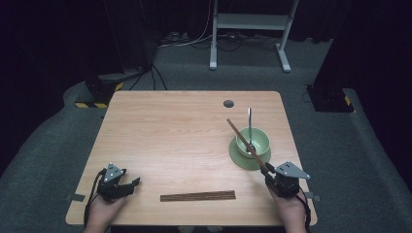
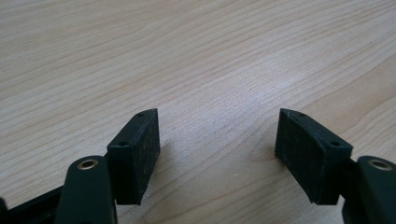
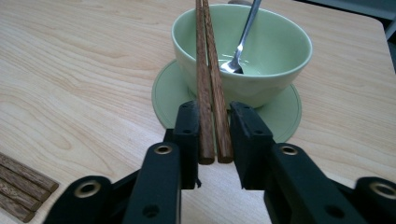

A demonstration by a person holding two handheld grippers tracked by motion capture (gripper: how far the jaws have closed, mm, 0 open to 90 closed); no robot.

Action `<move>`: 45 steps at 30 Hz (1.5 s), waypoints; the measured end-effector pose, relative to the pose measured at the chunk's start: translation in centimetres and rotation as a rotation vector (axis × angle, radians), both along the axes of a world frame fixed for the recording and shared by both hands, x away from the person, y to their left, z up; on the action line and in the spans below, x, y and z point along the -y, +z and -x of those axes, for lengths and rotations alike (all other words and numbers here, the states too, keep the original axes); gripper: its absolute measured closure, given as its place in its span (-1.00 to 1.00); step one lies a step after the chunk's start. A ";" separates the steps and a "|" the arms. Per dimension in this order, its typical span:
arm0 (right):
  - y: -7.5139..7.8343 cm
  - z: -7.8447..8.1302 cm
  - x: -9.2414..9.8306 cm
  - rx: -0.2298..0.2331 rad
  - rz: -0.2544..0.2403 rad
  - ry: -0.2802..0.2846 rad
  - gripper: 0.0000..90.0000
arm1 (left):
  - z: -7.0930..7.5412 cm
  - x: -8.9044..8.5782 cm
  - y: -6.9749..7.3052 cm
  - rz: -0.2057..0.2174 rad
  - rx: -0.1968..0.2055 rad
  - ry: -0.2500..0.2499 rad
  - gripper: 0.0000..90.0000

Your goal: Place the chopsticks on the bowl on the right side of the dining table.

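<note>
A pale green bowl (image 1: 252, 141), glossy and round-walled, sits on a matching flat saucer (image 1: 241, 159) toward the right side of a light wood-grain bench (image 1: 184, 126), with a slim metal spoon (image 1: 249, 127) resting inside it, its handle leaning out over the bowl's far rim. The right hand-held gripper (image 1: 267, 171), just on the person's side of the saucer, is clamped on a pair of dark brown wooden chopsticks (image 1: 247, 144); in the right gripper view the two square-ended sticks (image 3: 209, 84) lie side by side between the black jaws and run up and over the bowl (image 3: 252, 51), beside the spoon's bowl end (image 3: 239, 51), which rests on the smooth green inside. A bundle of spare chopsticks (image 1: 197, 196), the same dark grained wood, lies flat along the near edge of the bench, to the left of the saucer and nearer the person. Well to the left of the bowl, near the bench's front left corner, the left hand-held gripper (image 1: 133, 183) sits low with its jaws spread wide, its textured black pads (image 2: 140, 149) holding nothing above bare wood. A small round grommet hole (image 1: 228, 103) marks the bench beyond the bowl.
</note>
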State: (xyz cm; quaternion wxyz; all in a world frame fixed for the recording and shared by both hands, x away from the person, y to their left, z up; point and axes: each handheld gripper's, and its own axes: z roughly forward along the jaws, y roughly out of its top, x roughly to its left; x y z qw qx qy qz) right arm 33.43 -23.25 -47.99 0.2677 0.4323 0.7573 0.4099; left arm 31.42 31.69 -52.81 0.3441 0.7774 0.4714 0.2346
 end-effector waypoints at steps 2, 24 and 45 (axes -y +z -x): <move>0.1 0.0 0.1 0.000 -0.003 -0.008 0.52 | 0.0 0.0 0.0 -0.003 -0.001 -0.006 -0.31; -0.1 -0.1 2.2 -0.005 -0.002 -0.149 0.28 | -2.9 1.6 0.5 0.001 -0.093 0.027 -0.58; 0.1 -0.4 2.8 -0.014 -0.021 -0.186 0.28 | -7.2 8.5 2.5 0.059 -0.060 -0.070 -0.64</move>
